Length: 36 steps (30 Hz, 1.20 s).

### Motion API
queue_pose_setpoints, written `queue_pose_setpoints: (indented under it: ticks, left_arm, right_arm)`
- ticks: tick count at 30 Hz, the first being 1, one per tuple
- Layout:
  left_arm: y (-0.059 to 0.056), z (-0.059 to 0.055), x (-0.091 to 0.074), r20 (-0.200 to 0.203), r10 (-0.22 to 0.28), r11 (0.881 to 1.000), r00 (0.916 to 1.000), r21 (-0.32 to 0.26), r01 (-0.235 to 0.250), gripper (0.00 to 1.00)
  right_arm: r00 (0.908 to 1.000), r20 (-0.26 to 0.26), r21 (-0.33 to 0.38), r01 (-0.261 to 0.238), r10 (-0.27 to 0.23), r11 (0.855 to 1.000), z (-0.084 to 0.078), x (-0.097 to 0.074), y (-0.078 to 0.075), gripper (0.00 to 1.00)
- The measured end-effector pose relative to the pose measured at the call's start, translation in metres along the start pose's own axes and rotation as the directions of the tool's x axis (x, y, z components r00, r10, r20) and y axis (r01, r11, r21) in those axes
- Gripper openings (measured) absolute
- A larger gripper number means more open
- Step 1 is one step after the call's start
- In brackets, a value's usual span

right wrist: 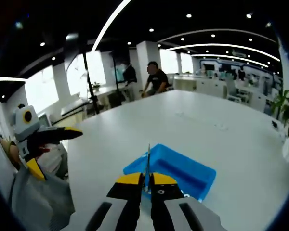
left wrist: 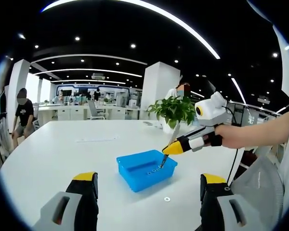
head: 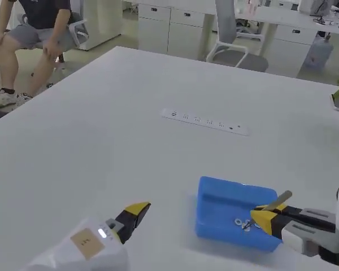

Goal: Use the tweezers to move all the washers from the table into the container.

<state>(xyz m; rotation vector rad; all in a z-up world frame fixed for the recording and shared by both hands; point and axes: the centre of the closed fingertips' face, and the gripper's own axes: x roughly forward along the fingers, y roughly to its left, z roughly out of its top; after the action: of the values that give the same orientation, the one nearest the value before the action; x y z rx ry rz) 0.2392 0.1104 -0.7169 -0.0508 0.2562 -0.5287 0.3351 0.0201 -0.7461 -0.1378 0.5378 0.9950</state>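
Head view: the right gripper [head: 263,216] is clenched on the tweezers [head: 278,198], whose tips sit over the container [head: 220,232], where several washers [head: 243,224] lie. The left gripper [head: 137,211] hovers nearby above the table [head: 101,130].

Left gripper view: its own jaws stand wide apart, empty. A stray washer [left wrist: 167,198] lies on the table just in front of the container.

Right gripper view: the jaws pinch the tweezers' shaft. That washer looks thin, light, hard and slippery, so it is best nipped across its rim.
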Motion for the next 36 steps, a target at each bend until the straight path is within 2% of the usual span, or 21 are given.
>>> queue_pose_setpoints:
  ticks: [5, 11, 21, 29, 33, 36]
  left_arm:
    - [0.001, 0.000, 0.000, 0.000, 0.004, 1.000, 1.0000, 0.001, -0.004, 0.89]
    - [0.002, 0.001, -0.001, 0.003, 0.011, 1.000, 0.9999, -0.003, -0.011, 0.89]
    - [0.002, 0.000, -0.001, 0.000, 0.011, 1.000, 0.9999, -0.004, -0.011, 0.89]
    - [0.002, 0.001, -0.001, -0.001, 0.013, 1.000, 0.9999, -0.006, -0.013, 0.89]
    - [0.003, -0.002, -0.001, -0.014, 0.017, 1.000, 0.9998, -0.002, -0.017, 0.88]
    - [0.003, 0.000, -0.001, -0.006, 0.018, 1.000, 0.9998, -0.005, -0.018, 0.88]
  right_arm:
    - [1.0000, -0.005, 0.001, -0.004, 0.004, 1.000, 0.004, 0.011, -0.009, 0.03]
    - [0.9998, -0.021, 0.021, -0.007, 0.007, 1.000, 0.001, 0.024, -0.019, 0.03]
    - [0.9968, -0.079, 0.032, -0.009, 0.012, 0.999, -0.009, 0.045, -0.028, 0.03]
    - [0.9924, -0.121, 0.029, -0.015, 0.019, 0.999, -0.017, 0.056, -0.031, 0.03]
    - [0.9898, -0.141, 0.023, -0.018, 0.021, 1.000, -0.022, 0.060, -0.033, 0.03]
    - [0.9881, -0.152, 0.020, -0.020, 0.023, 1.000, -0.024, 0.062, -0.031, 0.03]
